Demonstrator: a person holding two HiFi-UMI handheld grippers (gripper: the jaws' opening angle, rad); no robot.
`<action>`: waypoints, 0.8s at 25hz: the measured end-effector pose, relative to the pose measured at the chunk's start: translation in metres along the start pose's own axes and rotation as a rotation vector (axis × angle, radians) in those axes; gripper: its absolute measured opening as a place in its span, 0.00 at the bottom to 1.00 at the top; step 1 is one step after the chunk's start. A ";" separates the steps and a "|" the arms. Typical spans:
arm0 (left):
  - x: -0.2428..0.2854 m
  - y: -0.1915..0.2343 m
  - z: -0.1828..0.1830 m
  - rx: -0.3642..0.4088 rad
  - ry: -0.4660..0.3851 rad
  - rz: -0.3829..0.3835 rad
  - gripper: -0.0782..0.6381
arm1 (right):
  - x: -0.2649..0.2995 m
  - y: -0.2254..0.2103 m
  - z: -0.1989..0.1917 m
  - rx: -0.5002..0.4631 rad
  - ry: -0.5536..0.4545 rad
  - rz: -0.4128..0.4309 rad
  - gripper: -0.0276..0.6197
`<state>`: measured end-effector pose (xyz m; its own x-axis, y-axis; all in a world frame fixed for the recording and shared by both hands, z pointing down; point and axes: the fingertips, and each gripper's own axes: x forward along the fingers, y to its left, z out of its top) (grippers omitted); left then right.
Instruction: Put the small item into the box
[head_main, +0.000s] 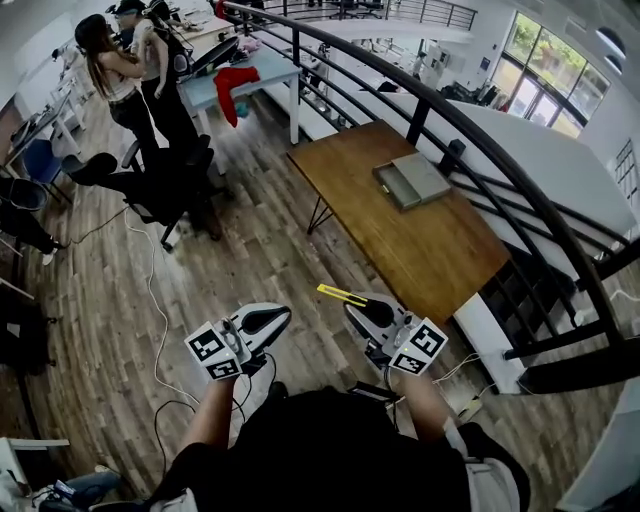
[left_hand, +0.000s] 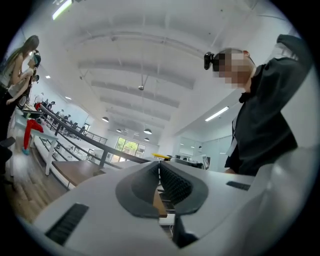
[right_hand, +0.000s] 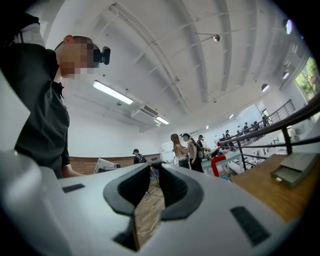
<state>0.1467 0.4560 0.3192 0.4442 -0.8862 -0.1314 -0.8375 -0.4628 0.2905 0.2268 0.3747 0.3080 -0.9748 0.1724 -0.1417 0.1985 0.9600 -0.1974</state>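
A grey box (head_main: 412, 181) lies open on the far part of a brown wooden table (head_main: 440, 255); the right gripper view shows the box (right_hand: 292, 170) at its right edge. I hold both grippers close to my body, over the wooden floor and well short of the table. My right gripper (head_main: 352, 303) is shut, and a thin yellow item (head_main: 340, 293) sticks out leftward from its tips. The yellow item (left_hand: 161, 156) also shows past the shut left jaws, but it is hidden in the right gripper view. My left gripper (head_main: 283, 315) is shut with nothing in it.
A black curved railing (head_main: 470, 130) runs behind and along the right of the table. People (head_main: 130, 70) stand at the far left by a black chair (head_main: 165, 190) and a pale table with a red cloth (head_main: 235, 85). A white cable (head_main: 155, 300) lies on the floor.
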 end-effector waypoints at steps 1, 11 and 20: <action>0.004 -0.001 -0.002 -0.007 0.002 -0.004 0.13 | -0.005 -0.003 0.000 0.000 0.003 -0.011 0.14; 0.057 -0.012 -0.031 -0.022 0.038 -0.048 0.13 | -0.074 -0.040 0.003 0.009 -0.019 -0.110 0.14; 0.090 0.049 -0.033 -0.046 0.035 -0.040 0.13 | -0.070 -0.101 0.002 0.010 -0.014 -0.168 0.14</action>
<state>0.1561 0.3539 0.3529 0.4888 -0.8654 -0.1103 -0.8037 -0.4959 0.3289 0.2757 0.2655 0.3355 -0.9929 0.0061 -0.1190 0.0334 0.9729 -0.2288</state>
